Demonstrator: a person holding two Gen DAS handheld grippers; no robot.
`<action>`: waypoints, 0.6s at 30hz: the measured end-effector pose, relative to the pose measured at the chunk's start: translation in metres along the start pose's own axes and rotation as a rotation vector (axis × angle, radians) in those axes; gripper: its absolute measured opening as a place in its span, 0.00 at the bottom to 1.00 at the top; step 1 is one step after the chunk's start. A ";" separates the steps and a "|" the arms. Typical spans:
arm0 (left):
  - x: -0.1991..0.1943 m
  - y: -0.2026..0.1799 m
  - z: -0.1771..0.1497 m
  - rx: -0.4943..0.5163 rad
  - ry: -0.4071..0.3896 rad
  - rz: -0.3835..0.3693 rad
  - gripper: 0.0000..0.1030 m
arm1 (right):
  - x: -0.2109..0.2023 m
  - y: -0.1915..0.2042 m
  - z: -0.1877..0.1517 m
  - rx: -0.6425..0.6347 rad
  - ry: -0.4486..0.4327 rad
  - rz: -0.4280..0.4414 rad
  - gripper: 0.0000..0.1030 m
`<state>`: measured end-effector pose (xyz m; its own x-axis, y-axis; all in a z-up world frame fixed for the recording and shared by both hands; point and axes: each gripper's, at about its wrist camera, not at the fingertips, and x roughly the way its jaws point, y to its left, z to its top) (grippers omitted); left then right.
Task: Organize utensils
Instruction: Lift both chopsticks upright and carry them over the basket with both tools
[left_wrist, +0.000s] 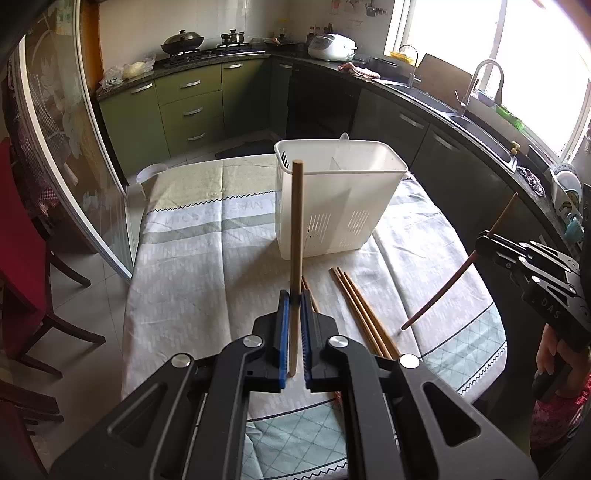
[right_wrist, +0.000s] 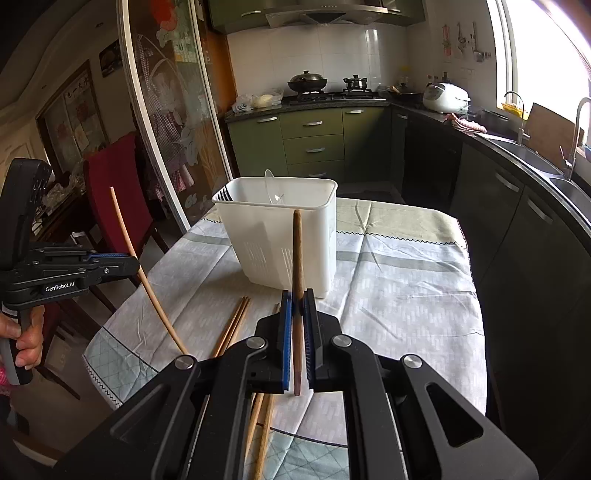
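A white slotted utensil holder (left_wrist: 338, 197) stands on the table; it also shows in the right wrist view (right_wrist: 284, 236), with a clear spoon (right_wrist: 272, 192) and dark tines inside. My left gripper (left_wrist: 294, 299) is shut on a light wooden chopstick (left_wrist: 296, 221), held upright in front of the holder. My right gripper (right_wrist: 298, 297) is shut on a darker chopstick (right_wrist: 297, 266), also upright. Each gripper shows in the other's view: the right gripper (left_wrist: 484, 240), the left gripper (right_wrist: 135, 264). Several loose chopsticks (left_wrist: 364, 314) lie on the cloth near me, and they also show in the right wrist view (right_wrist: 232, 326).
The table has a pale patterned cloth (left_wrist: 207, 266). A red chair (right_wrist: 114, 192) and a glass sliding door (left_wrist: 70, 155) are to the left. Green cabinets, a stove with pots (left_wrist: 183, 40), a rice cooker (left_wrist: 330, 46) and a sink (left_wrist: 476, 110) line the counter behind and right.
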<state>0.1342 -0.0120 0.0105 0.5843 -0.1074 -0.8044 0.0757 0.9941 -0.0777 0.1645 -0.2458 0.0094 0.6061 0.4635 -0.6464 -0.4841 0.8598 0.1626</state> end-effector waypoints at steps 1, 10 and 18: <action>-0.001 0.000 0.001 0.001 -0.003 -0.001 0.06 | 0.000 0.000 0.000 0.000 -0.001 0.001 0.07; -0.014 -0.005 0.007 0.015 -0.047 -0.010 0.06 | -0.005 0.002 0.004 -0.010 -0.006 0.014 0.07; -0.032 -0.010 0.020 0.027 -0.096 -0.018 0.06 | -0.015 0.003 0.012 -0.009 -0.026 0.038 0.07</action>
<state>0.1309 -0.0189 0.0487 0.6575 -0.1270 -0.7427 0.1077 0.9914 -0.0742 0.1614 -0.2477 0.0287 0.6035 0.5012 -0.6202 -0.5127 0.8396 0.1796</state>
